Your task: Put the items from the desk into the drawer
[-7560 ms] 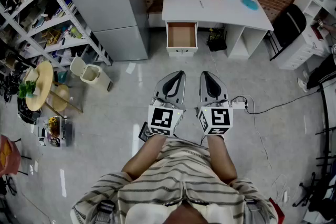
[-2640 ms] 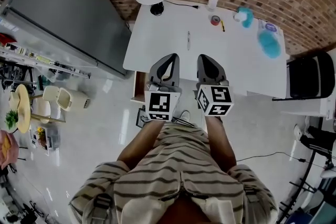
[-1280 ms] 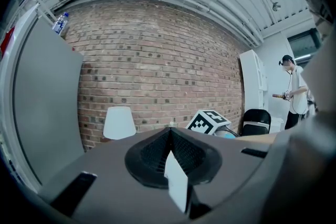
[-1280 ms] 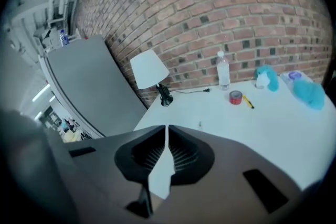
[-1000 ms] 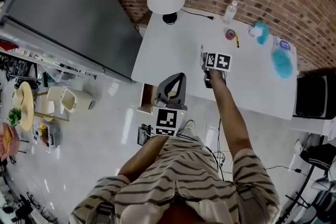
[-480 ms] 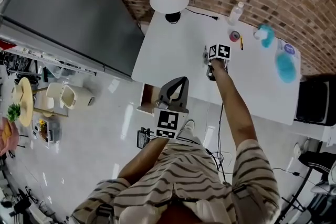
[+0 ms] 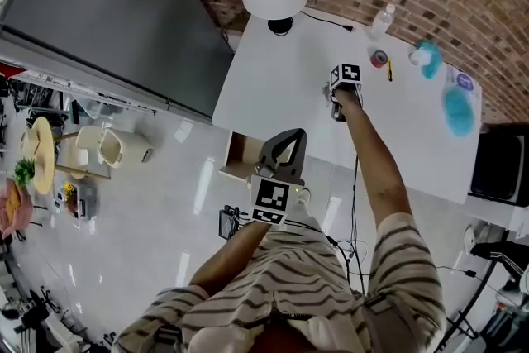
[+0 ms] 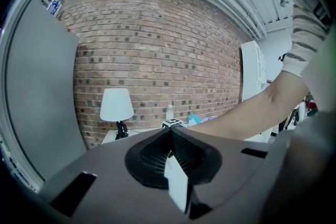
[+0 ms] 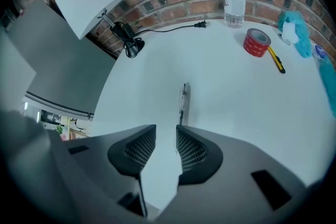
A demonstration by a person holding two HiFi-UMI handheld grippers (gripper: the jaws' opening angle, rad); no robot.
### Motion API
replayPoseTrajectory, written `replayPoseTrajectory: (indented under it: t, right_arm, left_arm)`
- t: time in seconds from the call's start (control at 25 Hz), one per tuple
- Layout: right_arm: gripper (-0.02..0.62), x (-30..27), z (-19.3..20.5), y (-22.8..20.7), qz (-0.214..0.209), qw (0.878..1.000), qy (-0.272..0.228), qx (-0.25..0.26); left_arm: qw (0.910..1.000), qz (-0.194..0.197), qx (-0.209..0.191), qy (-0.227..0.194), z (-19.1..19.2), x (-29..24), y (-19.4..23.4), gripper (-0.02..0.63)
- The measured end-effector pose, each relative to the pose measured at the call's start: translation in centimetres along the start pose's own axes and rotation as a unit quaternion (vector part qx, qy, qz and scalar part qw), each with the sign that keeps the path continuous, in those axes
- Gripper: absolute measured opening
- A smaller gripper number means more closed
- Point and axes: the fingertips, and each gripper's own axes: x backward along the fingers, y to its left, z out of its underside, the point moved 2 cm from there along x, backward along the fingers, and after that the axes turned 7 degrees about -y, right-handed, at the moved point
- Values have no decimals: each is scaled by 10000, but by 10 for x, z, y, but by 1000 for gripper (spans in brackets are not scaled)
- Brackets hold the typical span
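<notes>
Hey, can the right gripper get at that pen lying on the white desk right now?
Probably yes. The right gripper points down at the pen. Its fingers have just been opening, with nothing between them, and only bare desk lies between them and the pen.

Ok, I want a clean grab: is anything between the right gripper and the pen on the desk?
Nothing visible. The right gripper, its jaws just opened with nothing between them, faces the pen across bare desk; the red tape lies far aside.
</notes>
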Motion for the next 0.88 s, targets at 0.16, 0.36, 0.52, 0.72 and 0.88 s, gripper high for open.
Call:
replayPoseTrajectory:
  t: [0.16, 0.36, 0.52, 0.72, 0.88]
  right_arm:
    - [127, -10, -6, 0, 52, 9999, 111, 6]
    - [127, -21, -3, -4, 247, 9991, 346, -36]
    - [127, -30, 1, -8, 453, 9980, 428, -48]
    - [127, -39, 1, -15, 607, 9966, 536, -119]
    - [119, -43, 1, -20, 669, 9957, 586, -256]
  left_arm:
    - [10000, -25, 61, 68, 8, 2, 6, 4]
    - [9998, -70, 144, 101, 13, 1, 9, 4]
    - [9998, -35, 159, 72, 11, -1, 10, 3]
    - [9996, -58, 250, 111, 16, -2, 13, 3]
    - [9993, -136, 309, 167, 23, -2, 21, 3]
